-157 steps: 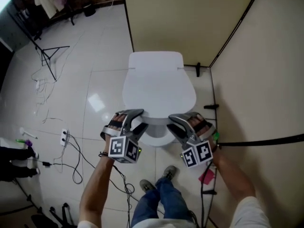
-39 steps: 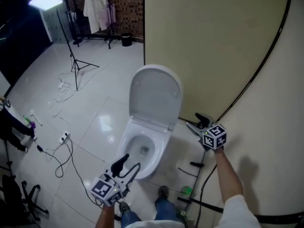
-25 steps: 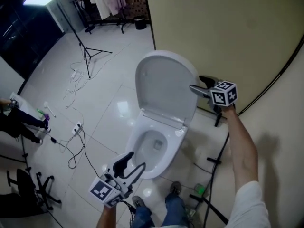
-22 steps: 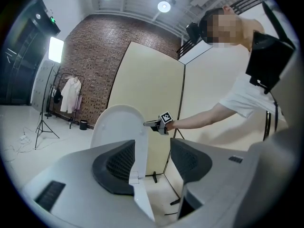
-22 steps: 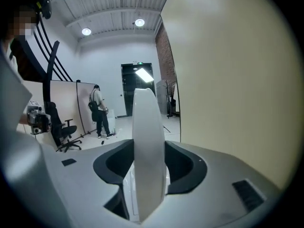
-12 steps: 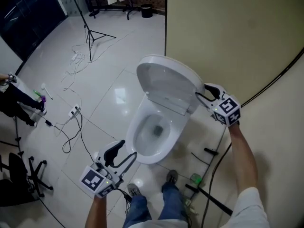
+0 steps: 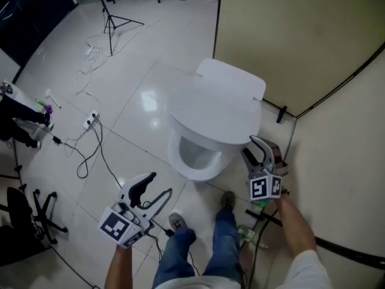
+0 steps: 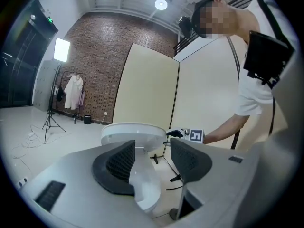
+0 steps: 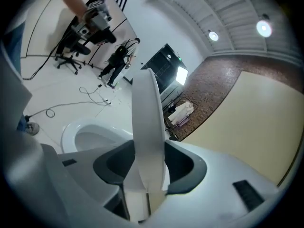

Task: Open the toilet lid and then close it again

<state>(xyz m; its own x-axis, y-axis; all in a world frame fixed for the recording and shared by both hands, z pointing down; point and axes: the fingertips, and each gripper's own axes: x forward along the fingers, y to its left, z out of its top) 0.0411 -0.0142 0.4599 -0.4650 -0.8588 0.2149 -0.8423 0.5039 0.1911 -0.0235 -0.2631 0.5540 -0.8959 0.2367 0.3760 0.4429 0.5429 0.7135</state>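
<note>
Now right gripper (image 7: 257, 149) low, jaws just closed on toilet lid (image 7: 216, 110); left gripper (image 7: 160, 185) near-level, jaws narrow, empty

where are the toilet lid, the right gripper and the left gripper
toilet lid (image 7: 213, 113): head view, middle of its top face
right gripper (image 7: 249, 146): head view, between its fingertips; jaws have just been closing, lid edge between them
left gripper (image 7: 158, 184): head view, between its open fingertips, nothing there

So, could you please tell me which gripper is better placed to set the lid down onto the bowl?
Right. The right gripper is shut on the edge of the toilet lid, which is tilted just above the bowl. The left gripper hangs empty in front of the toilet, apart from it.
</note>
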